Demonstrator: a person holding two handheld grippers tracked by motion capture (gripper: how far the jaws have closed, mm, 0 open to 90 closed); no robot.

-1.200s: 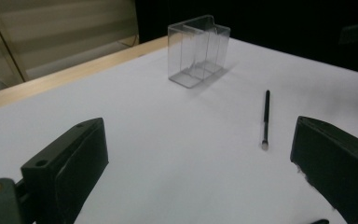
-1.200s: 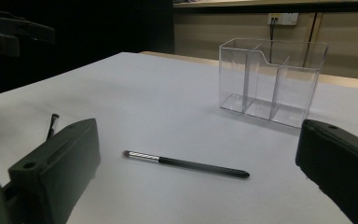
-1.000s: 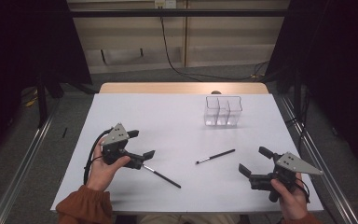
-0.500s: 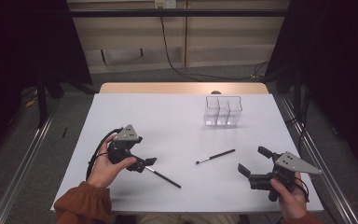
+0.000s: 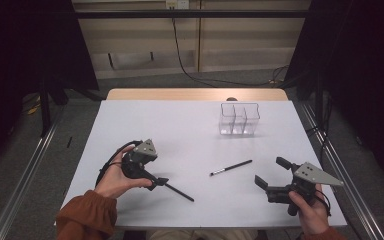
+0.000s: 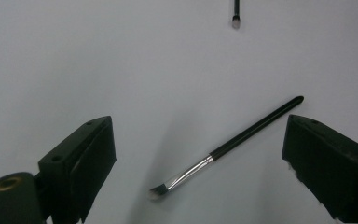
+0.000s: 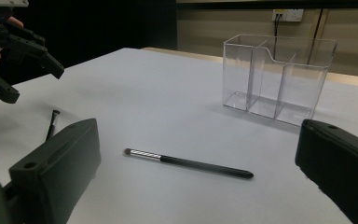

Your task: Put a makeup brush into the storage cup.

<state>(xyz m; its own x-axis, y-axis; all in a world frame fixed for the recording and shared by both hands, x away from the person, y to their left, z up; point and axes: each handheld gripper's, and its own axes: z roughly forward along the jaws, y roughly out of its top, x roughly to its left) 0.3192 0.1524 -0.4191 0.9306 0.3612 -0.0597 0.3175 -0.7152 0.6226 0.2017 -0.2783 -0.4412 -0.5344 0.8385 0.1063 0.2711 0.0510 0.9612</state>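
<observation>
Two thin black makeup brushes lie on the white table [image 5: 180,125]. One brush [image 5: 179,192] lies at the front left, and my left gripper [image 5: 153,180] is tipped down over its near end. In the left gripper view this brush [image 6: 242,137] lies slantwise between the open jaws of the left gripper [image 6: 198,123], touching neither. The other brush [image 5: 231,167] rests near the middle. My right gripper [image 5: 271,171] stands open at the front right with nothing in it. In the right gripper view that brush [image 7: 189,163] lies ahead of the right gripper [image 7: 199,126].
A clear plastic organiser [image 5: 239,119] with three compartments stands at the back right; it shows again as the organiser [image 7: 279,77] beyond the middle brush. Bare table lies between it and both grippers. The table's edges drop off to dark floor.
My left gripper has moved a little right and tipped downward over the front-left brush. The right gripper, both brushes and the organiser have stayed where they were.
</observation>
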